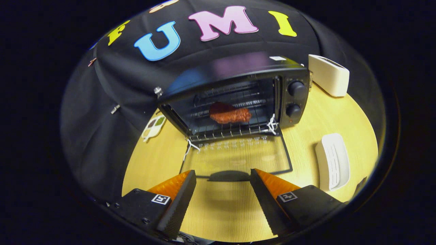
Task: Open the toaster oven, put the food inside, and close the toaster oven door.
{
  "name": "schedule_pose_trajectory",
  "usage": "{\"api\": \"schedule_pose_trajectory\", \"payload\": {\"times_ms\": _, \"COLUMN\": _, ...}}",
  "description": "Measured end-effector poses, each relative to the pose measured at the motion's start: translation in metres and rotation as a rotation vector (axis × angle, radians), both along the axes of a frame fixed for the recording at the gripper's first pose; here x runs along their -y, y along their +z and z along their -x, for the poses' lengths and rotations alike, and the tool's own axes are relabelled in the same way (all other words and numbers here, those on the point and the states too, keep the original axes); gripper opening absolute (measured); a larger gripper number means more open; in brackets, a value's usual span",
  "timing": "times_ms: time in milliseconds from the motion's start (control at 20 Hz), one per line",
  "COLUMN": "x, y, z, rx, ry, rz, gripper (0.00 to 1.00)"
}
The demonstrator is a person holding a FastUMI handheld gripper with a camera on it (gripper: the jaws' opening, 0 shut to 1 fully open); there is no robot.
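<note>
Small tray (153,127) half hidden behind toaster oven (238,98); contents unclear.

The tool (223,173) carries square tags, screws, ribbed pads.

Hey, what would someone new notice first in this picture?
The black toaster oven stands with its glass door folded flat onto the wooden table. A reddish-brown piece of meat lies on the rack inside. The gripper is open and empty, the door handle just ahead of it.
</note>
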State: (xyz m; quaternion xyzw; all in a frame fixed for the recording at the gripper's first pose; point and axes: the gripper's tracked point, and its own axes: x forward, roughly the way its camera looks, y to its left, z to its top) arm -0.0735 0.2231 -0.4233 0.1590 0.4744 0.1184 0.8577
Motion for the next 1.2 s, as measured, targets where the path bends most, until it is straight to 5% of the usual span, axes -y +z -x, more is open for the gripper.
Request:
{"api": "schedule_pose_trajectory", "payload": {"times_ms": 400, "x": -0.017, "y": -0.060, "z": 0.038, "rx": -0.173, "ry": 0.096, "rz": 0.181, "gripper": 0.99}}
{"api": "schedule_pose_trajectory", "payload": {"times_ms": 850, "x": -0.019, "y": -0.081, "z": 0.015, "rx": -0.175, "ry": 0.023, "rz": 0.281, "gripper": 0.97}}
{"api": "schedule_pose_trajectory", "payload": {"times_ms": 1200, "x": -0.018, "y": -0.065, "z": 0.015, "rx": -0.121, "ry": 0.007, "rz": 0.241, "gripper": 0.98}}
